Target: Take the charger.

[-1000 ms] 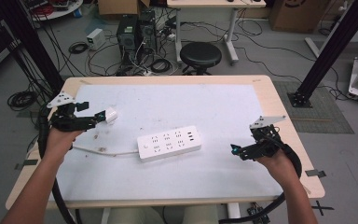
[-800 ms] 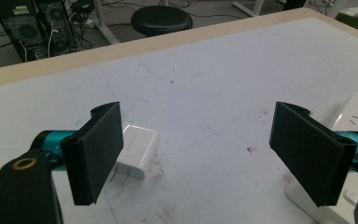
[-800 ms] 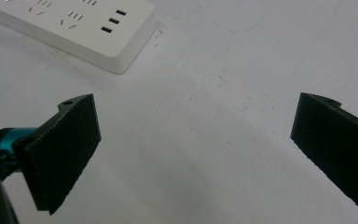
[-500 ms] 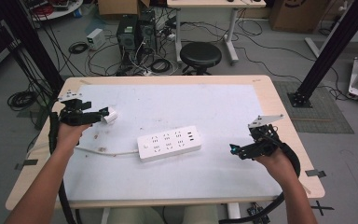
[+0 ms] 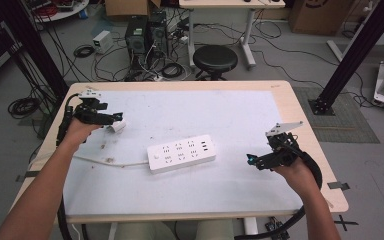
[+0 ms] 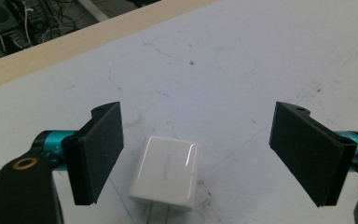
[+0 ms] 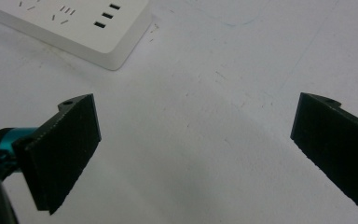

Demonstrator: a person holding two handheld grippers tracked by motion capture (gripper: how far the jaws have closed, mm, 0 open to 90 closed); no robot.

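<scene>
1. I count two hand-held grippers: the left hand-held gripper [image 5: 111,119] at the far left of the surface [image 5: 240,115], and the right hand-held gripper [image 5: 254,161] near the right edge.
2. I see one white power strip [image 5: 181,153] lying flat near the middle of the surface, with one white cord [image 5: 107,161] running from its left end toward the left edge.
3. There is one small white charger block [image 6: 165,172]. It lies on the surface at the tips of my left hand-held gripper, between its jaws but closer to one of them.
4. My left hand-held gripper is spread wide. In the left gripper view neither pad touches the block, so it holds nothing.
5. My right hand-held gripper is also spread wide and empty, with bare surface between its jaws. One corner of the power strip sits well beyond them in the right gripper view.
6. One black round stool [image 5: 215,59] stands on the floor beyond the far edge.
7. Compared with a second ago, my left hand has travelled farther away from me along the left edge, and the charger block has shifted with it. The right hand, power strip and cord sit as they did.
</scene>
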